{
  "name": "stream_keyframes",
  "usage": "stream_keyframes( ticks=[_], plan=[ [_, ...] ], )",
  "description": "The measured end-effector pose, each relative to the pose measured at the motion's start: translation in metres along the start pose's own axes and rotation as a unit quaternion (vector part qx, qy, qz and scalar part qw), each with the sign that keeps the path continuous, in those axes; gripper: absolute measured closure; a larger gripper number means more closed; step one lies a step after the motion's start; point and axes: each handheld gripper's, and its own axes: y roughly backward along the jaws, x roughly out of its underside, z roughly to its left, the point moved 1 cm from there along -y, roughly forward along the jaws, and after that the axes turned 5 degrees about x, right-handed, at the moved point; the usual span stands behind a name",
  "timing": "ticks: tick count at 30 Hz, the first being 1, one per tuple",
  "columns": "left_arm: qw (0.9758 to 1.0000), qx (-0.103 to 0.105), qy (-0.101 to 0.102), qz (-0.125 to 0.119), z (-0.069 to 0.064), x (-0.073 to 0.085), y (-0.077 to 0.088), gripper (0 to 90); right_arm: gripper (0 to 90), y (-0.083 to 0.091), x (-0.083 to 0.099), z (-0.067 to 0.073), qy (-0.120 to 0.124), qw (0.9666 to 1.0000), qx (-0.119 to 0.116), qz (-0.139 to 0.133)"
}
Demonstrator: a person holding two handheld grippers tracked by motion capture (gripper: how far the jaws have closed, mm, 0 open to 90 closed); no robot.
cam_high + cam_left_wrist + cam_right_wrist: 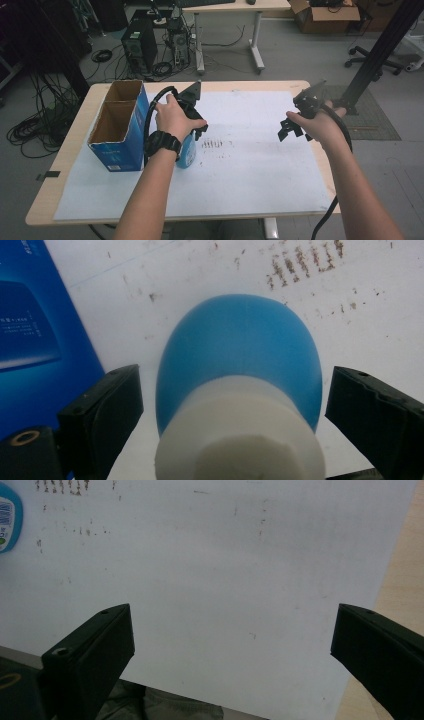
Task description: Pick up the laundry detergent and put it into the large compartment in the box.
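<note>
Nearest the person, two bare forearms come in over the table's front edge, the left one wearing a black wristwatch (162, 142). The left hand (172, 117) holds the left gripper (232, 405) low over a blue bottle (240, 360) with a white cap (240, 435). In the left gripper view the jaws stand spread, one on each side of the bottle, with a strip of white paper showing between each pad and the blue body, so the gripper is released and grasps nothing. In the high view the bottle (187, 152) stands on the paper just under the left hand, close beside the blue box; whether the two touch is hard to judge from there.

The right hand (317, 125) holds the right gripper (292, 127) above the right part of the paper, well apart from the bottle. Its own view shows both jaws wide apart with bare paper between them (a sliver of the bottle's label (9, 522) sits at the far left edge).

The white paper sheet (250, 165) covers most of the wooden table (75, 135) and carries a patch of brown smudges (212, 144) just right of the bottle. The blue cardboard box (122, 127) stands open-topped at the left, with two compartments, both seemingly empty.

Beyond the table, computer towers (140, 45) and tangled cables sit on the floor, with a cardboard box (325, 15) farther back.
</note>
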Motion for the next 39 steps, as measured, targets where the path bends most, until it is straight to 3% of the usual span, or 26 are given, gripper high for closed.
stream_keyframes(
  ticks=[5,39],
  plan=[
    [1.0000,-0.001,-0.001,0.001,-0.0002,0.0003,-0.0005,14.5,3.8,-0.0002,0.0005,-0.0007,0.000,1.0000,-0.001,0.000],
    [1.0000,-0.004,-0.004,0.001,0.0008,0.0000,0.0006,22.1,3.8,-0.0033,0.0008,-0.0005,0.001,1.0000,-0.002,0.002]
  ],
)
